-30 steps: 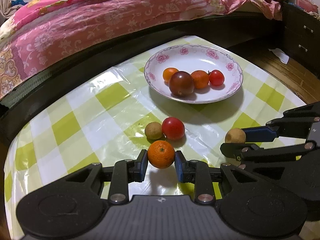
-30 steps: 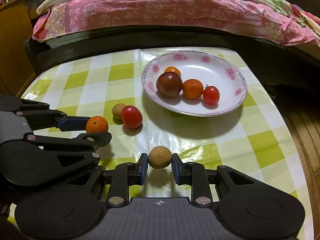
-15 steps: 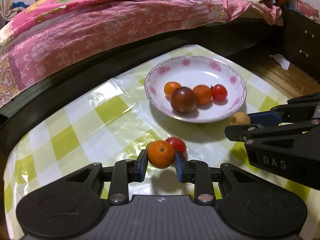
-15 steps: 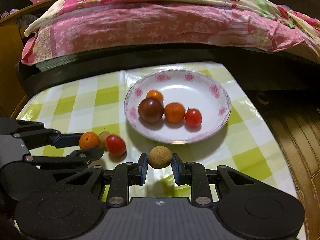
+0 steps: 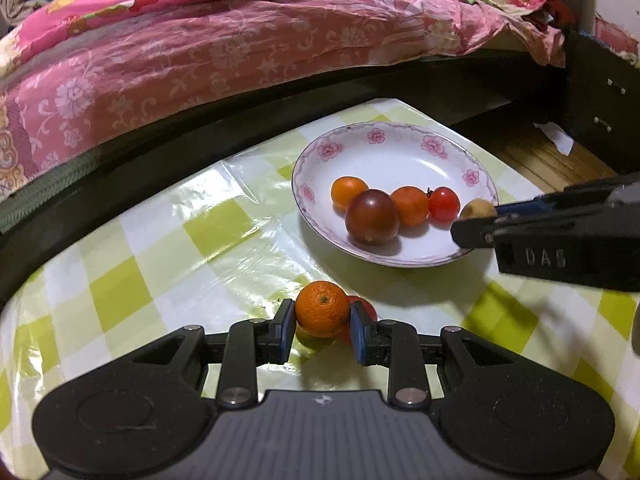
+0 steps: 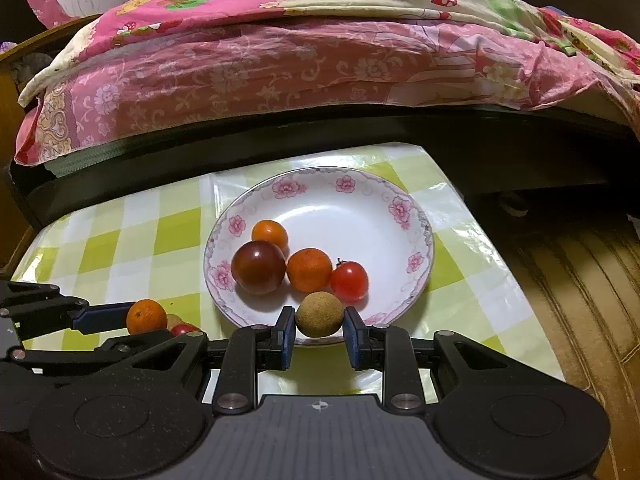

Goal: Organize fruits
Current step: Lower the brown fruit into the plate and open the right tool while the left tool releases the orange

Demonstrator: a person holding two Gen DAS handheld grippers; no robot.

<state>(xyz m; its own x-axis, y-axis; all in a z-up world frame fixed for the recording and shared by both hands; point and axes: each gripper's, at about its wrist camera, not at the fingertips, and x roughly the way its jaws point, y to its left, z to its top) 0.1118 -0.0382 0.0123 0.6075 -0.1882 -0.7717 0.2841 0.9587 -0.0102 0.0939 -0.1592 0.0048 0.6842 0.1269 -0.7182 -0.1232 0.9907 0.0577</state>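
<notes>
Between the blue pads of the left gripper (image 5: pixel 322 324) sits a small orange (image 5: pixel 322 309), and the jaws pinch it from both sides. It is held above the checked surface (image 5: pixel 168 264), on the near left side of the plate (image 6: pixel 416 216). A red tomato (image 5: pixel 366 308) lies on the surface just behind this orange, half hidden by it. The right gripper (image 6: pixel 319 330) pinches a small brown round fruit (image 6: pixel 319 315) in its jaws, over the near rim of the plate. On the plate lie four fruits close together: a dark red tomato (image 6: pixel 259 267), two small oranges and a small red tomato (image 6: pixel 349 281), the last one near the brown fruit. Beyond the plate stands a bed (image 6: pixel 320 72) with a pink flowered cover.
</notes>
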